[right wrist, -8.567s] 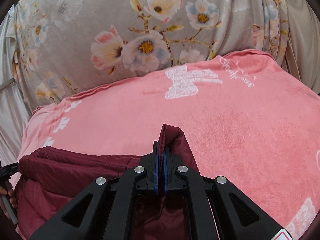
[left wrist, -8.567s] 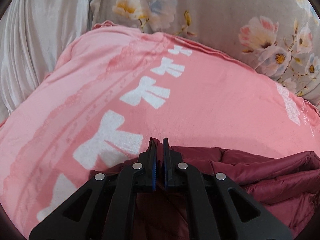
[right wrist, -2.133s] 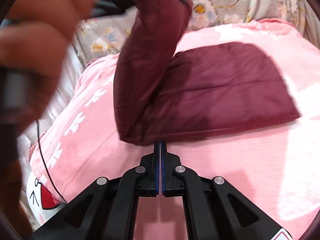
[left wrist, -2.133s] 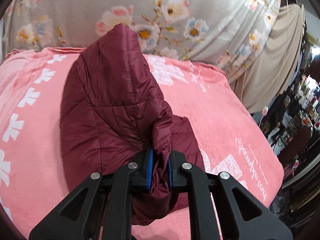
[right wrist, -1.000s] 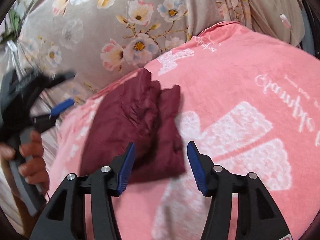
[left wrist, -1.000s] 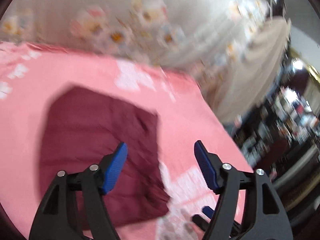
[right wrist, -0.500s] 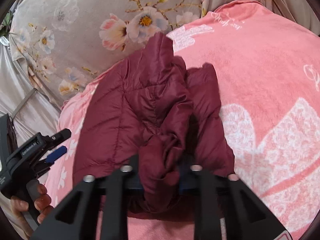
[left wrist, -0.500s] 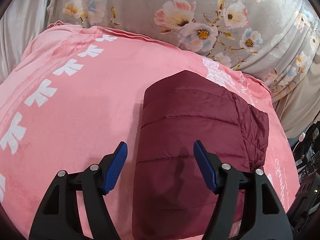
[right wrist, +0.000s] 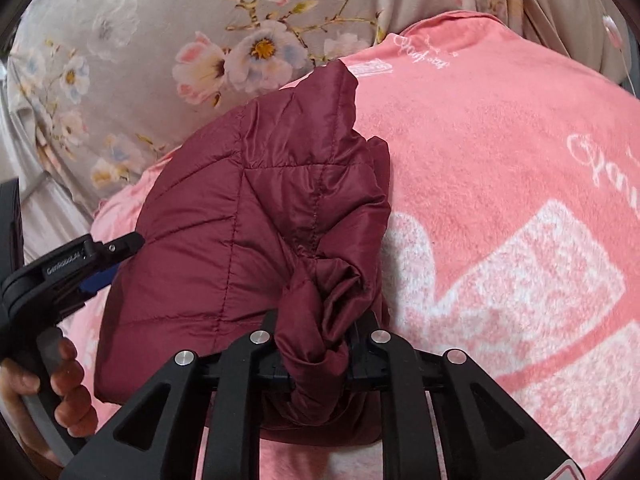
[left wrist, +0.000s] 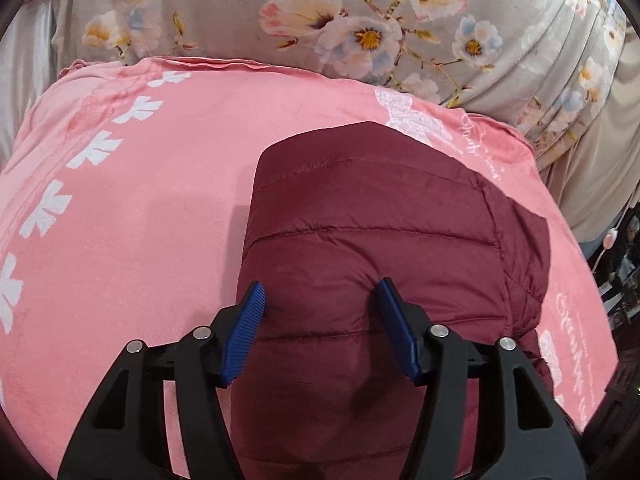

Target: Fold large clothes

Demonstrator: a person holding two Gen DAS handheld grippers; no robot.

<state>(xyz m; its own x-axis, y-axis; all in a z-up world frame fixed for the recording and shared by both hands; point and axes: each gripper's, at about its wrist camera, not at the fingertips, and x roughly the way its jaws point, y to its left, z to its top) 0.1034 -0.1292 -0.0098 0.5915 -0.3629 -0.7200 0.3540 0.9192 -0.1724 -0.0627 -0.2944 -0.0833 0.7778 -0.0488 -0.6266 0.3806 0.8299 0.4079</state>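
Between the right gripper (right wrist: 320, 354) fingers, a bunched jacket (right wrist: 256, 216) fold.

1. A pink blanket (left wrist: 132, 216) covers the work surface and fills most of both wrist views; its pile looks soft and short.
2. White bow-shaped motifs (left wrist: 52, 208) run in a row along the blanket's edge at 9 o'clock in the left wrist view.
3. White cursive lettering (right wrist: 424, 54) sits on the blanket at 1 o'clock in the right wrist view, with a large white print (right wrist: 516, 280) at 3 o'clock.
4. A grey floral fabric (left wrist: 360, 12) with pink, white and blue flowers rises behind the blanket at 12 o'clock.
5. A plain beige cloth (left wrist: 592, 160) hangs at 2 o'clock in the left wrist view.
6. Dim, cluttered room (left wrist: 624, 264) shows at 3 o'clock, too small to make out.
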